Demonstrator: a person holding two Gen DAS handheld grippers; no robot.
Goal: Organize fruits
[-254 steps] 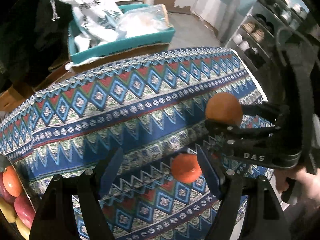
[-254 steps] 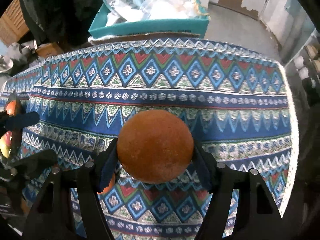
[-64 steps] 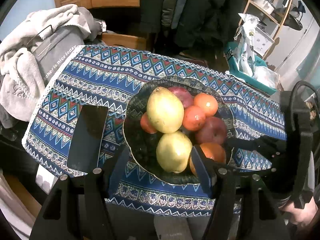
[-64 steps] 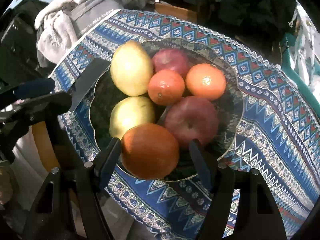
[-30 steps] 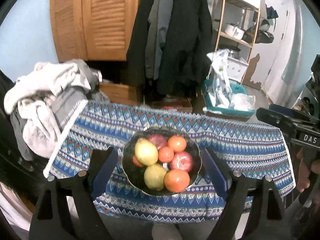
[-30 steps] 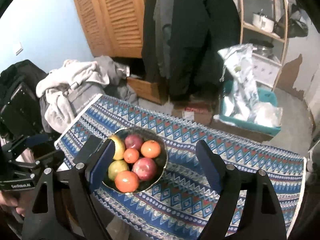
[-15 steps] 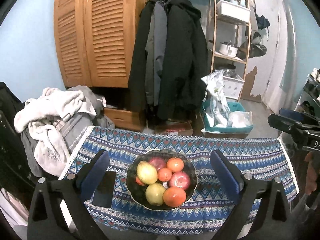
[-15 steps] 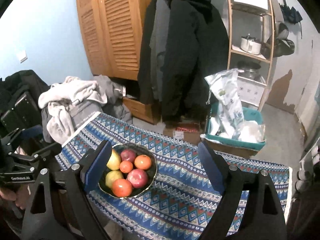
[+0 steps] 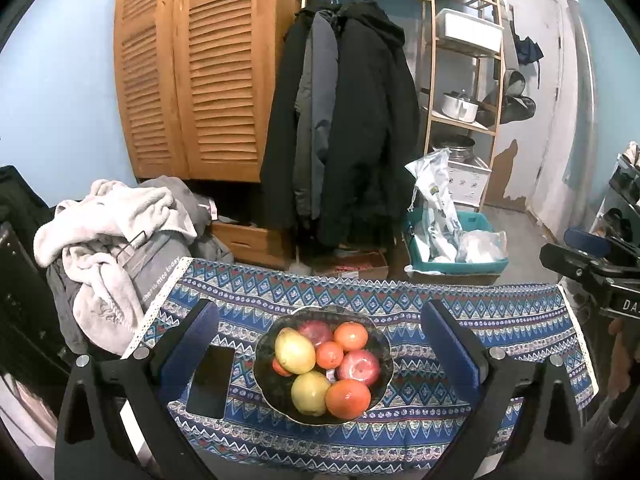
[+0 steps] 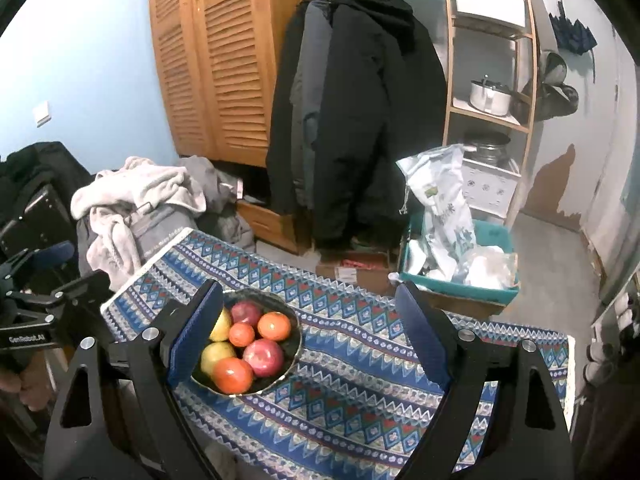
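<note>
A dark bowl (image 9: 380, 344) sits on the patterned blue tablecloth (image 9: 500, 344) and holds oranges (image 9: 347, 399), red apples (image 9: 359, 367) and yellow pears (image 9: 295, 351). The bowl also shows in the right wrist view (image 10: 294, 354). My left gripper (image 9: 320, 344) is open and empty, held back and high above the table. My right gripper (image 10: 310, 328) is open and empty too, well away from the bowl. The right gripper also shows at the right edge of the left wrist view (image 9: 592, 268), and the left gripper at the left edge of the right wrist view (image 10: 44, 292).
A black phone (image 9: 211, 382) lies on the cloth left of the bowl. A pile of grey clothes (image 9: 116, 248) sits beyond the table's left end. A teal bin (image 9: 456, 256) with bags, hanging coats (image 9: 348, 128) and a shelf unit (image 9: 468, 92) stand behind.
Both grippers have pulled further back and up from the table, so the bowl looks smaller. The orange the right gripper carried earlier now lies in the bowl.
</note>
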